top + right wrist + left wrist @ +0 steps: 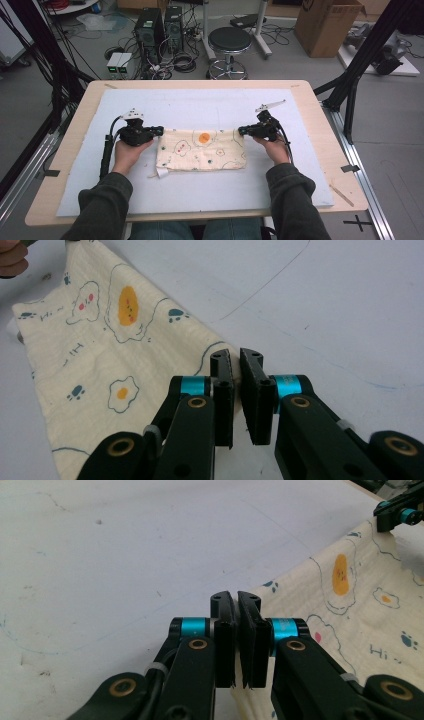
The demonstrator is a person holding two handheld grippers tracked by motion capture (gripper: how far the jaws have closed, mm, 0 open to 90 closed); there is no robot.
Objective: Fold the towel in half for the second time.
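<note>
On the counter's white mat [200, 192], my closed jaws pinch the far corners of the cream egg-printed cloth [201, 150], folded flat.

A robotics or recording lab. A wooden table [320, 107] topped with a white mat [200, 107] stands inside a black metal frame [367, 52]. Behind it, on the grey floor, are two computer towers [159, 27], tangled cables [175, 62], a round stool [229, 42] and a cardboard box [327, 25].
</note>
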